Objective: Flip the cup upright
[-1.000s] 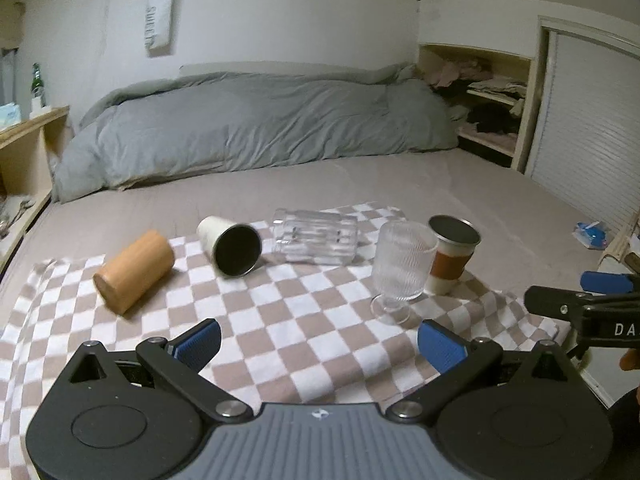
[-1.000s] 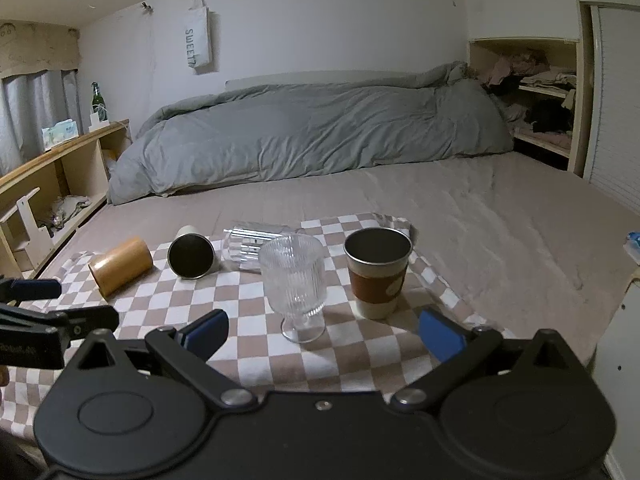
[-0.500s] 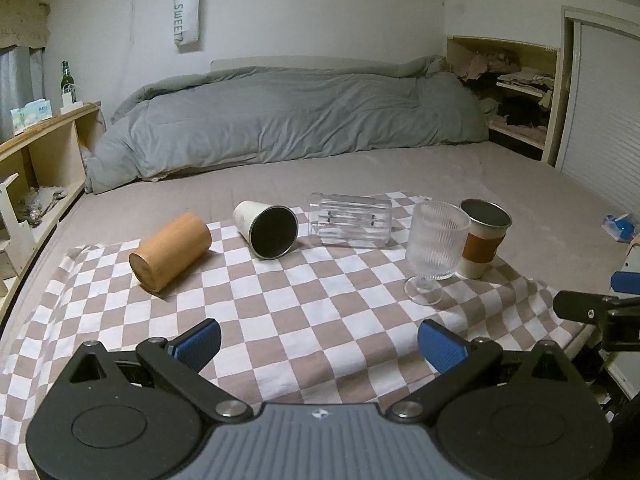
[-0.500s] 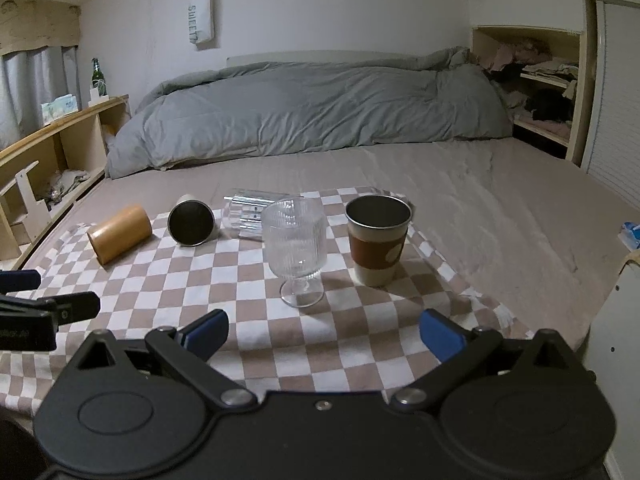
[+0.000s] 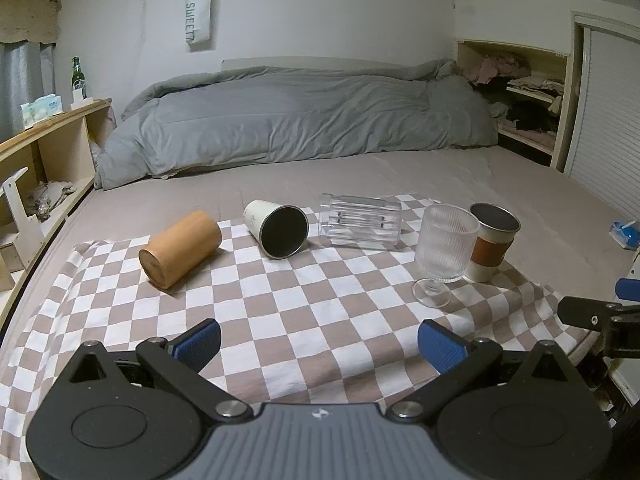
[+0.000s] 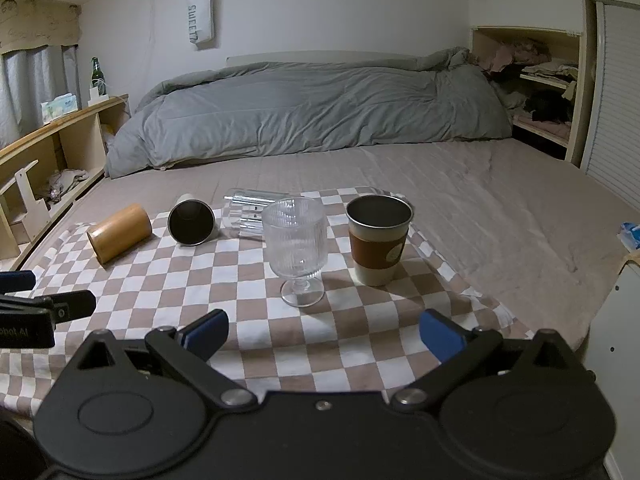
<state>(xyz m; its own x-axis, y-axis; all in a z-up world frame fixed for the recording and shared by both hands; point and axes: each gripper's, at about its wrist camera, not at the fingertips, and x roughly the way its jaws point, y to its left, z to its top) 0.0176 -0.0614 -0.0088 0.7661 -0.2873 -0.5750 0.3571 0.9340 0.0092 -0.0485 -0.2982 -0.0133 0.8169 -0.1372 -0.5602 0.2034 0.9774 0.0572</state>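
On a checkered cloth [image 5: 304, 316] on the bed, three cups lie on their sides: a wooden cup [image 5: 180, 249] [image 6: 119, 233], a white cup with a dark inside [image 5: 277, 228] [image 6: 192, 220] and a clear ribbed glass [image 5: 360, 221] [image 6: 245, 210]. A stemmed glass [image 5: 444, 254] [image 6: 297, 248] and a metal cup with a brown sleeve [image 5: 491, 241] [image 6: 379, 239] stand upright. My left gripper [image 5: 318, 344] is open and empty near the cloth's front edge. My right gripper [image 6: 323, 330] is open and empty, in front of the stemmed glass.
A grey duvet [image 5: 304, 116] lies across the back of the bed. Wooden shelves [image 5: 44, 152] run along the left, a clothes shelf [image 5: 524, 108] at the back right. A blue-and-white packet [image 5: 624, 234] lies at the bed's right edge.
Both grippers have drawn back and risen a little, so the cups look farther away. The left view has swung to the left. No cup has moved.
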